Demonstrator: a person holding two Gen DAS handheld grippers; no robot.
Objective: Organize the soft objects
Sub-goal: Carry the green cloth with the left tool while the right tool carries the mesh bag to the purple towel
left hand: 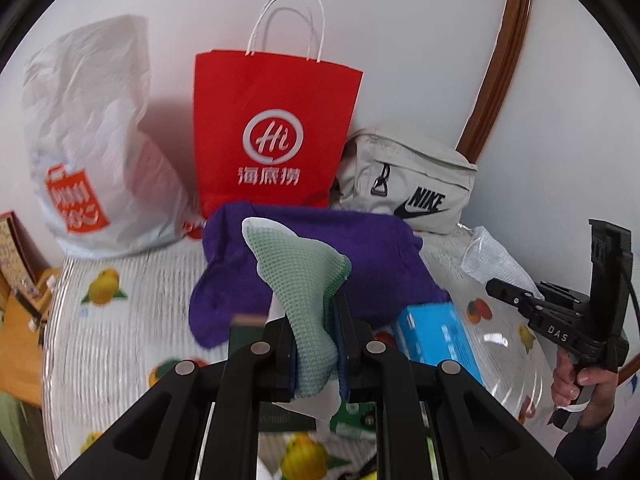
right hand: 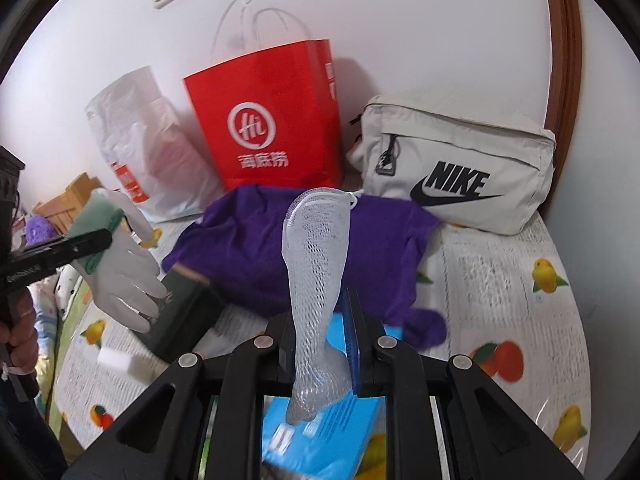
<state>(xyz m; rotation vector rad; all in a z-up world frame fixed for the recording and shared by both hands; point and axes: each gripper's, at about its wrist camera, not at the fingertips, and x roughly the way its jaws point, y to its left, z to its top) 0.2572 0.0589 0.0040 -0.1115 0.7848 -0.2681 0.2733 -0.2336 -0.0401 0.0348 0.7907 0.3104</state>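
My left gripper (left hand: 316,336) is shut on a glove (left hand: 300,272) with a green knit cuff, held up above the purple cloth (left hand: 304,248). In the right wrist view the same glove (right hand: 124,276) hangs with its white fingers down from the left gripper (right hand: 106,238). My right gripper (right hand: 320,340) is shut on a white mesh net pouch (right hand: 316,248), which stands up between the jaws over the purple cloth (right hand: 248,240). From the left wrist view the right gripper (left hand: 494,286) is at the right, with the net pouch (left hand: 492,258) at its tip.
Against the wall stand a white plastic bag (left hand: 92,152), a red paper bag (left hand: 276,132) and a beige Nike pouch (right hand: 460,160). A blue box (right hand: 320,432) and a dark green box (right hand: 184,312) lie on the fruit-print table cover (right hand: 500,280).
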